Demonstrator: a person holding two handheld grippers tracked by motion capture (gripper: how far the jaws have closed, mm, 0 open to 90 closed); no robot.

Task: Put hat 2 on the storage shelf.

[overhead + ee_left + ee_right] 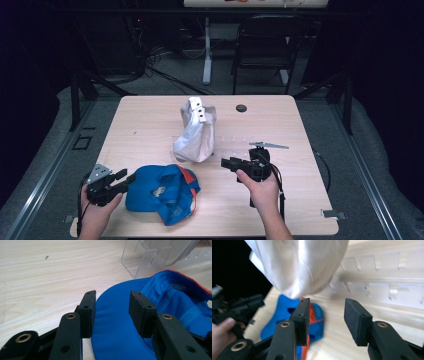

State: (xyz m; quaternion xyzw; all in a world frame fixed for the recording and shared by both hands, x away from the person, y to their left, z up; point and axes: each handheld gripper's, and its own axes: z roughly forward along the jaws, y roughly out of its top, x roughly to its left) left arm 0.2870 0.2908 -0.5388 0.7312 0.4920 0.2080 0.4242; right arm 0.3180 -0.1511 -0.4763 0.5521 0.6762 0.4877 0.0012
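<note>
Blue cap (162, 192), upturned, brim toward the left gripper (121, 178); both grippers' jaws apart, empty; right gripper (229, 163) beside it.

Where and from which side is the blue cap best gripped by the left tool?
Probably the brim of the blue cap, from the cap's left edge. That flat, thin flap already sits between the open jaws of the left tool, while the crown beyond is crumpled and bulky, so harder to pinch.
</note>
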